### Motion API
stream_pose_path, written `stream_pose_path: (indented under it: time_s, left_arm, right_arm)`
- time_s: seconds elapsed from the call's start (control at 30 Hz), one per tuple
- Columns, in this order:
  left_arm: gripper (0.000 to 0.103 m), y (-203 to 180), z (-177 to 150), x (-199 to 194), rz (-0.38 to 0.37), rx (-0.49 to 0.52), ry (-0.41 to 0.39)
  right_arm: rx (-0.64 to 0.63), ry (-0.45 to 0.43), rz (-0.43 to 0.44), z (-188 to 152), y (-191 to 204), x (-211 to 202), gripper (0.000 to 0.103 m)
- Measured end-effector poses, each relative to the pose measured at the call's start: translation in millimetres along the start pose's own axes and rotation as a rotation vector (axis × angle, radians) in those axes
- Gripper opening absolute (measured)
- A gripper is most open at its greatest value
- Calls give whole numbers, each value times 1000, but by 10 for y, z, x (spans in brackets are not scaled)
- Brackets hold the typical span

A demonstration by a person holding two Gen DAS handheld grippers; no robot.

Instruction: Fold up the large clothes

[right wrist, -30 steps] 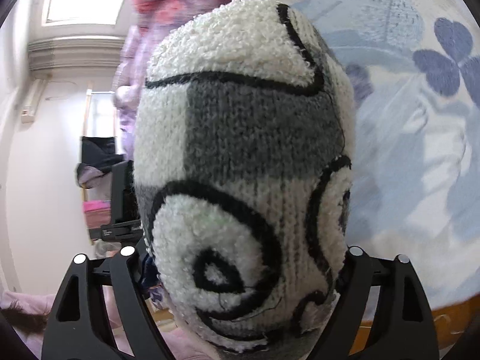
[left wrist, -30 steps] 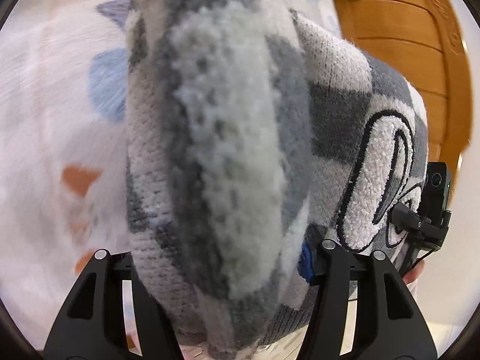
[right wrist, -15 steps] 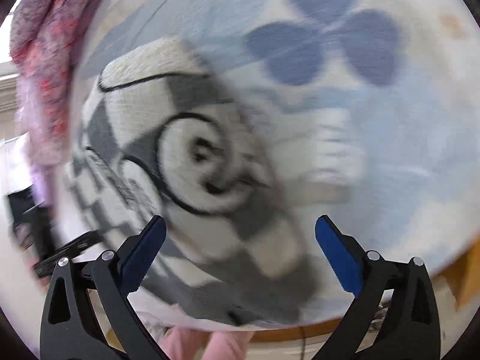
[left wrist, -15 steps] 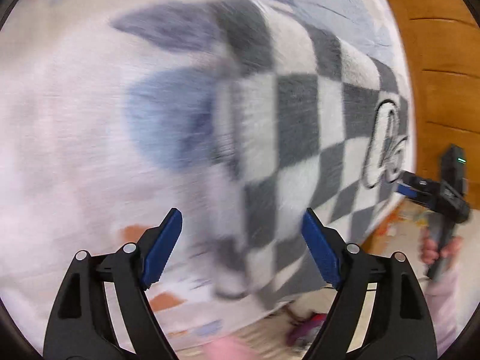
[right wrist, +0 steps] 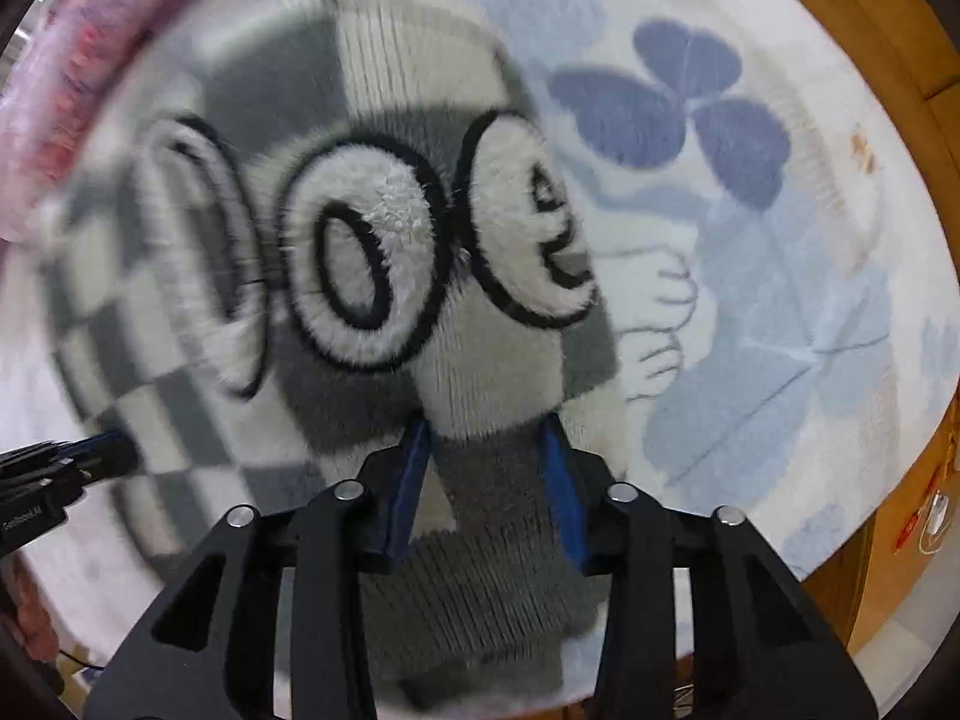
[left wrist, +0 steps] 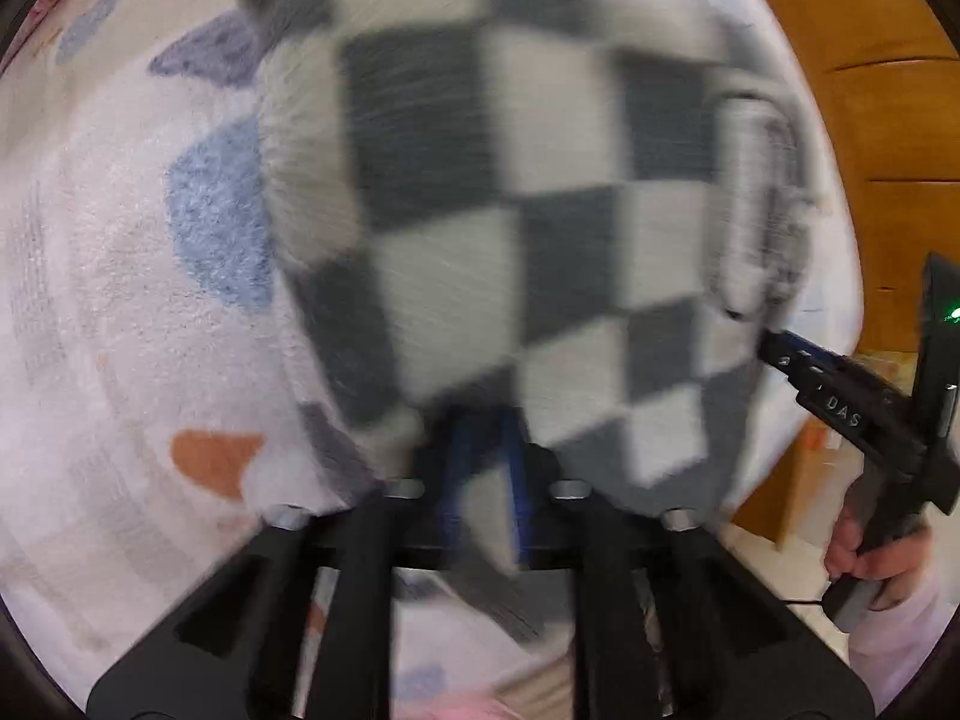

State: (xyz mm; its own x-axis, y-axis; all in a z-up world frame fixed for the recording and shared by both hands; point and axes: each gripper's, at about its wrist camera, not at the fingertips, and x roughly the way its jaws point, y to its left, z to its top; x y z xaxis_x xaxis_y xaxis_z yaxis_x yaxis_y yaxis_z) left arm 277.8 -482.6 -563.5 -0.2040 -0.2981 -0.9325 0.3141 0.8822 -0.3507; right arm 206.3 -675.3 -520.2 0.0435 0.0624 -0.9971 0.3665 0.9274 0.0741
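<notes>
- A white bedspread (right wrist: 780, 276) with blue leaf shapes and orange spots is covering the bed, and it is filling most of both views.
- A grey and white checkered sweater (left wrist: 510, 228) with fuzzy black-outlined letters (right wrist: 360, 252) is lying on the bedspread, close in front of both cameras. It is looking blurry.
- A wooden bed frame (left wrist: 888, 120) is showing past the edge of the bedspread.
- A pink and red cloth (right wrist: 72, 60) is sitting at the far edge of the bed.
- The right claw (right wrist: 486, 480) is pinching a grey and white fold of the sweater between its blue pads (right wrist: 561, 498).
- The left claw (left wrist: 483, 474) is nearly pressed together, with sweater cloth sitting between its blue pads (left wrist: 459, 480).
- A hand (left wrist: 870, 552) is holding the right claw's handle at the side of the left view.
</notes>
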Motion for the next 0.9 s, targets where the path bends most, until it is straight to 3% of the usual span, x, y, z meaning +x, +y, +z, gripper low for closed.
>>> stream_pose_path:
  time_s: [0.07,0.2,0.27,0.33,0.43,0.5,0.6,0.8,0.87,0.9]
  left_arm:
    - [7,49,-12,-59,-52,-37,-4]
    - [10,19,-84,-395,14,-13,0]
    - [14,-21,-145,-593,77,8,-4]
    - [23,-10,-207,-810,160,16,-29]
    - [32,-25,-374,-1196,143,-14,-64]
    - [46,-29,-482,-1458,161,-6,-77]
    - [58,-146,-707,-1838,232,64,-159]
    - [74,-272,-1232,-2802,229,139,-329]
    - [86,-317,-1474,-3219,309,142,-397]
    - [88,-334,-1592,-3404,316,149,-444]
  right_arm:
    - [67,0,21,-3,-69,-16,43]
    - [154,33,99,-79,-208,-176,44]
    - [198,53,150,-160,-229,-299,55]
    - [266,47,144,-285,-226,-515,68]
    - [312,33,186,-445,-153,-863,74]
    - [313,0,204,-556,-52,-1138,79]
    - [267,-76,176,-698,217,-1673,82]
    - [186,-259,107,-1207,832,-2680,87]
    - [169,-312,82,-1376,1001,-2898,88]
    - [163,-337,69,-1463,1081,-3017,88]
